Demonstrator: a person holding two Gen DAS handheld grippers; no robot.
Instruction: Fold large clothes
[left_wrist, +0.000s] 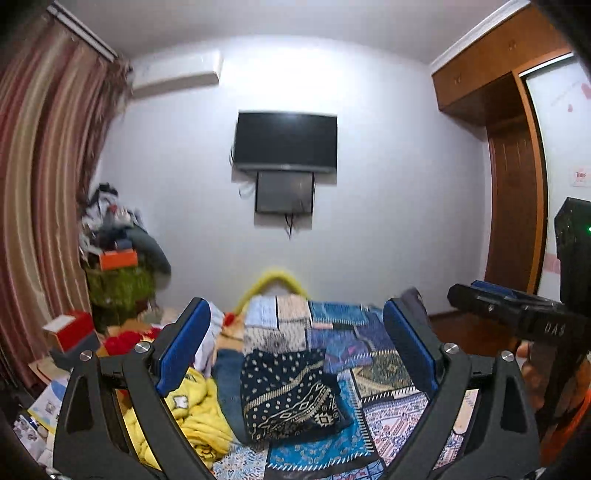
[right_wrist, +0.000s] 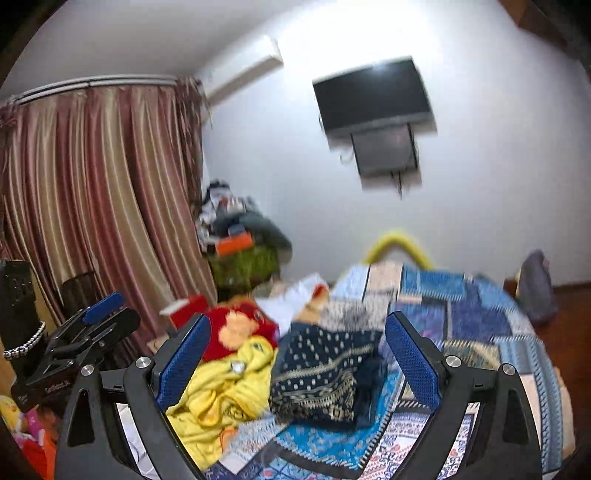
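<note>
A folded dark navy garment with a gold pattern (left_wrist: 290, 397) lies on the patchwork bedspread (left_wrist: 388, 410); it also shows in the right wrist view (right_wrist: 321, 373). A crumpled yellow garment (left_wrist: 195, 417) lies to its left, also in the right wrist view (right_wrist: 225, 391). My left gripper (left_wrist: 295, 354) is open and empty, held above the bed. My right gripper (right_wrist: 295, 358) is open and empty, above the same clothes. The right gripper (left_wrist: 517, 314) shows at the right of the left wrist view. The left gripper (right_wrist: 74, 347) shows at the left of the right wrist view.
A red garment (right_wrist: 240, 328) lies behind the yellow one. A heap of clothes and boxes (left_wrist: 118, 251) stands by the striped curtain (left_wrist: 44, 192). A wall TV (left_wrist: 286, 142) hangs opposite. A wooden wardrobe (left_wrist: 513, 184) stands at the right. Boxes (left_wrist: 70, 332) lie left of the bed.
</note>
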